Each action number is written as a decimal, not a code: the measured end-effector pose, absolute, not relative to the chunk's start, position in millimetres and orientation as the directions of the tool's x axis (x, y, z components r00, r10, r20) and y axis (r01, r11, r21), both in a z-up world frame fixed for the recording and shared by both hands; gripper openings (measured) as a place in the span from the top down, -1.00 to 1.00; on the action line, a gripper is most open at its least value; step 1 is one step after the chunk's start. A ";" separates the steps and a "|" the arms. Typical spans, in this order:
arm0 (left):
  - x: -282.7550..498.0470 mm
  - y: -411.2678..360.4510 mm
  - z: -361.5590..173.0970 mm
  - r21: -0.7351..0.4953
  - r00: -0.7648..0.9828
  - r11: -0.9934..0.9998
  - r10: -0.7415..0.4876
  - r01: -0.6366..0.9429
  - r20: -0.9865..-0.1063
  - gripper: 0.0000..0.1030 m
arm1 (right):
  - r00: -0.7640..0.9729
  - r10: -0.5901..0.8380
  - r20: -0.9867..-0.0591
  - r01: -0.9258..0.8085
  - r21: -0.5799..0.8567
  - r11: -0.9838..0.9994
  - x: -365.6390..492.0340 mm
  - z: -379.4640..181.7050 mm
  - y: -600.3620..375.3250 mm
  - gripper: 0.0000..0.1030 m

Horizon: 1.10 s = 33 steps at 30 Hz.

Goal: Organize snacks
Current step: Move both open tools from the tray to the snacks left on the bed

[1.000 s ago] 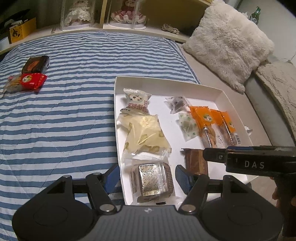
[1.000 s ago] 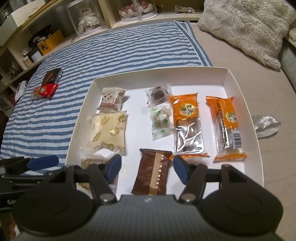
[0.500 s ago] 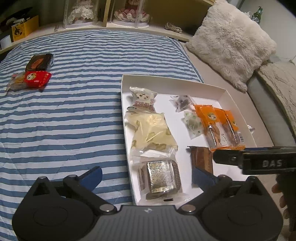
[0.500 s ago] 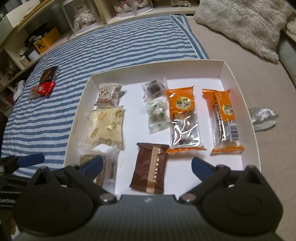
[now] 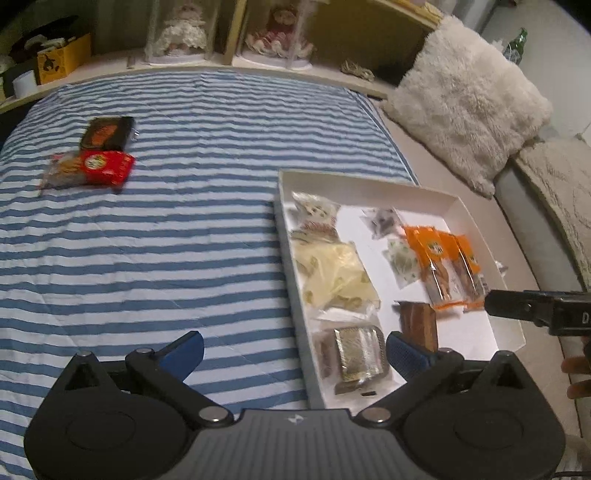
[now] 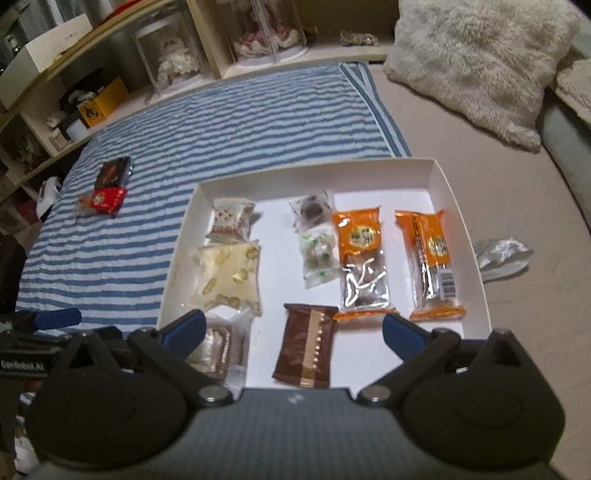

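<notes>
A white tray [image 5: 354,181] [image 6: 458,229] on the bed holds several wrapped snacks: a silver-foil pack [image 5: 356,352], a brown pack [image 6: 308,345] [image 5: 419,325], a pale yellow bag [image 6: 229,277], two orange packs [image 6: 364,258]. A red snack pack [image 5: 101,168] [image 6: 107,197] and a dark pack [image 5: 107,131] [image 6: 114,171] lie far left on the striped blanket. My left gripper [image 5: 291,352] is open and empty above the tray's near left corner. My right gripper [image 6: 291,332] is open and empty above the brown pack.
The blue-striped blanket [image 5: 166,240] covers the bed to the left of the tray. A fluffy white pillow [image 5: 465,99] lies behind the tray. A crumpled clear wrapper [image 6: 502,254] sits right of the tray. Shelves with boxed dolls [image 5: 181,33] line the back.
Both grippers have opened wide, letting go of the silver-foil pack and the brown pack, which now lie in the tray. Both grippers have drawn back and up; the left has swung left.
</notes>
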<state>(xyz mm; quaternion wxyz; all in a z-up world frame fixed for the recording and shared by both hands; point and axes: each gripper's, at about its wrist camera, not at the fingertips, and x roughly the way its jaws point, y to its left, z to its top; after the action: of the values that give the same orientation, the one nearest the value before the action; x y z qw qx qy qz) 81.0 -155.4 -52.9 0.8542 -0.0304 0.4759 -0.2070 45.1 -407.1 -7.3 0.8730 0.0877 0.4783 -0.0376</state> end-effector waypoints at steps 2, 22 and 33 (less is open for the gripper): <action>83.4 -144.8 -47.4 -0.247 0.473 0.913 -0.382 0.324 -0.794 -1.00 | 0.558 0.014 -0.829 0.154 0.120 0.981 43.8 -2.2 -402.7 -0.99; 120.5 -39.4 -20.7 -0.240 0.639 0.947 -0.322 0.215 -0.699 -1.00 | 0.695 0.110 -0.711 0.024 0.175 0.984 90.2 14.0 -300.1 -0.99; 165.4 25.3 -15.0 -0.255 0.730 0.963 -0.234 0.084 -0.642 -1.00 | 0.763 0.210 -0.611 -0.114 0.192 0.975 149.6 -2.3 -234.2 -0.99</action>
<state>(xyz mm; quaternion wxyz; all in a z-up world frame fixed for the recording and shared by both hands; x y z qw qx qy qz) 165.4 25.3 -15.0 0.9242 -0.1047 0.3570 -0.0859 149.6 -234.2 -2.3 0.9362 0.0716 0.3331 0.0866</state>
